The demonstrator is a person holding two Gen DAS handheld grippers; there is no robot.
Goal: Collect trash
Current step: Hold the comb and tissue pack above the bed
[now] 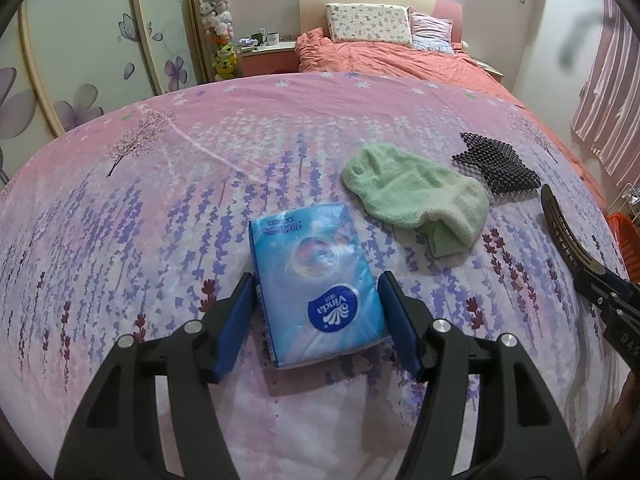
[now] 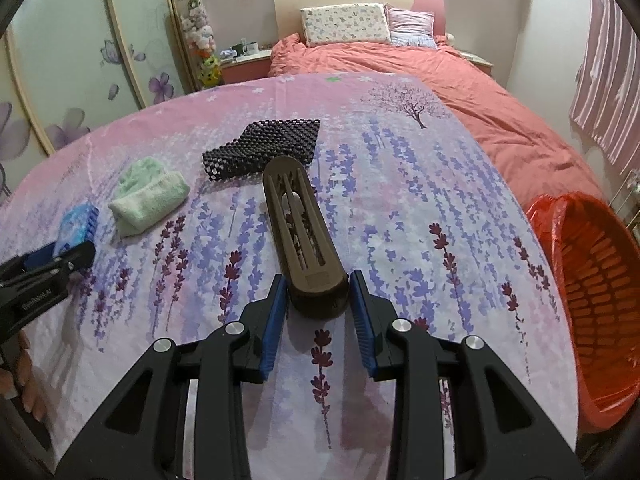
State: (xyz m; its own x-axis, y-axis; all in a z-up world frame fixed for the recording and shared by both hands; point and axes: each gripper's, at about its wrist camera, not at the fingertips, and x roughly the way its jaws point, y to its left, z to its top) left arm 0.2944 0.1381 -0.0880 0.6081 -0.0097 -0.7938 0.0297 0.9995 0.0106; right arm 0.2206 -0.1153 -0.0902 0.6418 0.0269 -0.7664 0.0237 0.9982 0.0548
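Observation:
A blue Vinda tissue pack (image 1: 316, 284) lies on the flowered sheet (image 1: 160, 208). My left gripper (image 1: 318, 286) straddles its near end, blue pads at both sides; whether they press it is unclear. A brown slotted plastic piece (image 2: 302, 228) lies on the sheet in the right wrist view. My right gripper (image 2: 318, 284) straddles its near end, with small gaps showing beside the pads. The brown piece (image 1: 560, 228) also shows in the left wrist view, and the tissue pack (image 2: 76, 230) in the right wrist view.
A green towel (image 1: 412, 192) and a black beaded mat (image 1: 496, 164) lie further back; both also show in the right wrist view, towel (image 2: 148, 196) and mat (image 2: 264, 146). An orange basket with a red liner (image 2: 592, 300) stands at the right. A bed (image 2: 400, 64) is behind.

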